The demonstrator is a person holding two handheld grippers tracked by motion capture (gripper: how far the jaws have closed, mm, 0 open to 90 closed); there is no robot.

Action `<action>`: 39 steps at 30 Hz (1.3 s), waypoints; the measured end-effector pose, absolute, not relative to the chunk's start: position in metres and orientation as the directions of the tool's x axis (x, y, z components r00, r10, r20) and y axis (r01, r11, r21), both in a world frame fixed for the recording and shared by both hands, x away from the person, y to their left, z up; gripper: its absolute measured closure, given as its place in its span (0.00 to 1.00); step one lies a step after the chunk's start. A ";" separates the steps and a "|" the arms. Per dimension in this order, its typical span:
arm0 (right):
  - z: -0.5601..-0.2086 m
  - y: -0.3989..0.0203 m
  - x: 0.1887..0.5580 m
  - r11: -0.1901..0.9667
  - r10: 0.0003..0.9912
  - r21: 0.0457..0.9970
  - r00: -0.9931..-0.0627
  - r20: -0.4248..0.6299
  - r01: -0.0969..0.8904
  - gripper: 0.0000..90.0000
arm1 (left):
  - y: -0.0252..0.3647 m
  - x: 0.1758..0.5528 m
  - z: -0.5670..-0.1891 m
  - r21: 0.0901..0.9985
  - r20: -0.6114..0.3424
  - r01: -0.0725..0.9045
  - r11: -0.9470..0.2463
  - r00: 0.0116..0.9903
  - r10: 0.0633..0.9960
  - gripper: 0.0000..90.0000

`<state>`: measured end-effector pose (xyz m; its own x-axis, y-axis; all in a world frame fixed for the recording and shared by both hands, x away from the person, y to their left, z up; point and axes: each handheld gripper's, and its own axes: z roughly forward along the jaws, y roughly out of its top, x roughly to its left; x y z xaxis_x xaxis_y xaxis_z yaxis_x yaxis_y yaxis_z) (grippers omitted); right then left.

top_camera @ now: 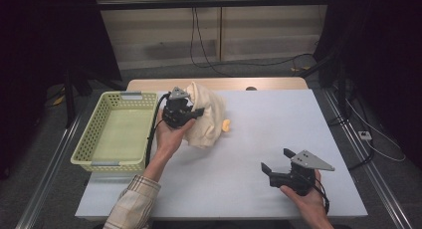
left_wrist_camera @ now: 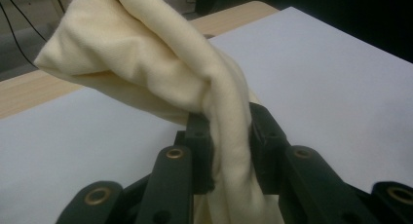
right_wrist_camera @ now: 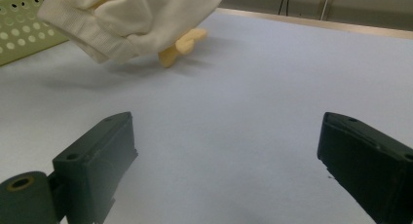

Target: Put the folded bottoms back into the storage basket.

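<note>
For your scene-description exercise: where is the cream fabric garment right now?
In the high view the cream fabric garment hangs pinched in the left gripper, left of centre over the white table, just right of the pale green plastic basket.

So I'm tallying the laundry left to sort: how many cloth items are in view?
1: a cream cloth, bunched and lifted off the table, clamped in the left gripper beside the green basket. Its folds could hide another piece.
</note>
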<state>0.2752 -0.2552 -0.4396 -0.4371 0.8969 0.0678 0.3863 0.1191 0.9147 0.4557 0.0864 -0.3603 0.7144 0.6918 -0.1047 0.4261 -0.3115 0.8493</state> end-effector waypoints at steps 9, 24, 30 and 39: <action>-0.439 -0.256 0.275 0.116 0.899 0.916 -0.433 0.068 0.384 0.07 | 0.094 0.449 -0.351 0.860 -0.097 0.411 -0.303 0.713 0.694 0.82; -0.439 -0.256 0.275 0.119 0.898 0.916 -0.435 0.066 0.383 0.07 | 0.107 0.441 -0.339 0.873 -0.081 0.382 -0.303 0.726 0.683 0.82; -0.439 -0.256 0.275 0.120 0.898 0.916 -0.436 0.065 0.384 0.07 | 0.112 0.438 -0.334 0.878 -0.083 0.378 -0.293 0.723 0.686 0.82; -0.440 -0.255 0.275 0.118 0.898 0.916 -0.436 0.067 0.384 0.07 | 0.118 0.434 -0.327 0.882 -0.077 0.373 -0.290 0.719 0.691 0.82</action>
